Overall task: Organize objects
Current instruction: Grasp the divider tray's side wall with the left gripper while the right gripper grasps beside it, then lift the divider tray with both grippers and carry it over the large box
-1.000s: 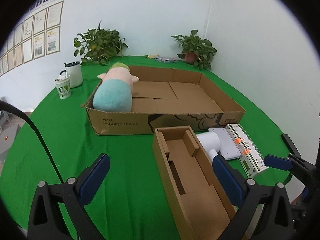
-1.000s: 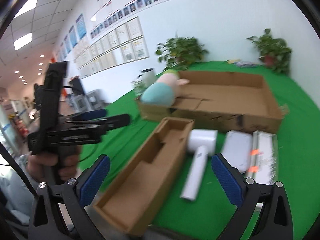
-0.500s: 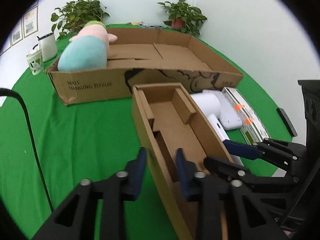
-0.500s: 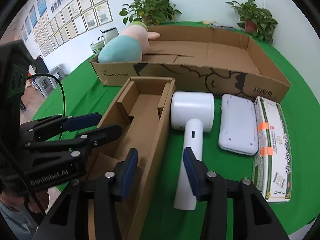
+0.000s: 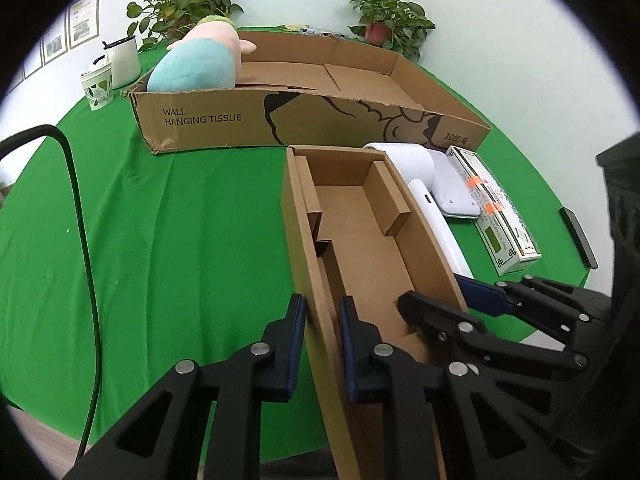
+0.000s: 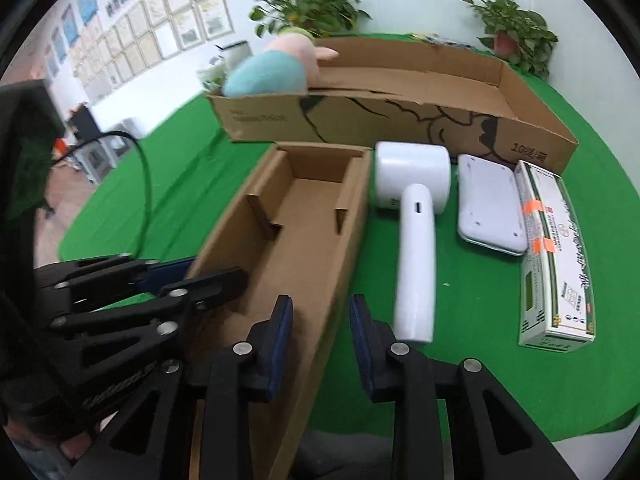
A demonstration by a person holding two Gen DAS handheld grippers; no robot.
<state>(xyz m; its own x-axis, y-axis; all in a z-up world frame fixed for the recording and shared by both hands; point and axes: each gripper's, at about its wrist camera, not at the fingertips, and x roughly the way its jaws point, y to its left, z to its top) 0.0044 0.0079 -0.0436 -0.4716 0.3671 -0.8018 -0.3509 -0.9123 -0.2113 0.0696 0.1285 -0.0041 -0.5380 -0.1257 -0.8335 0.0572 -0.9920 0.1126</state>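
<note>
Cardboard insert box [image 5: 360, 240], long, narrow and open-topped, lies on the green tablecloth [image 5: 160, 240], running from 6 o'clock up toward 12 in both wrist views, its far end just short of the big shallow carton [image 5: 304, 128] printed "WALL HANGING TISSUE". The left gripper [image 5: 322, 320] is clamped narrow on the box's left wall near its close end, one blue pad outside and one inside. The right gripper [image 6: 320, 320] straddles the opposite wall; its jaws have just been closing, with the wall between them, though a gap still shows beside the outer pad. At 3 o'clock of the box lie a white handheld device [image 6: 414, 216], a flat white case [image 6: 490, 204] and a printed carton [image 6: 554, 256], side by side. A plush toy [image 5: 200, 64] sits in the big carton's 10 o'clock corner.
</note>
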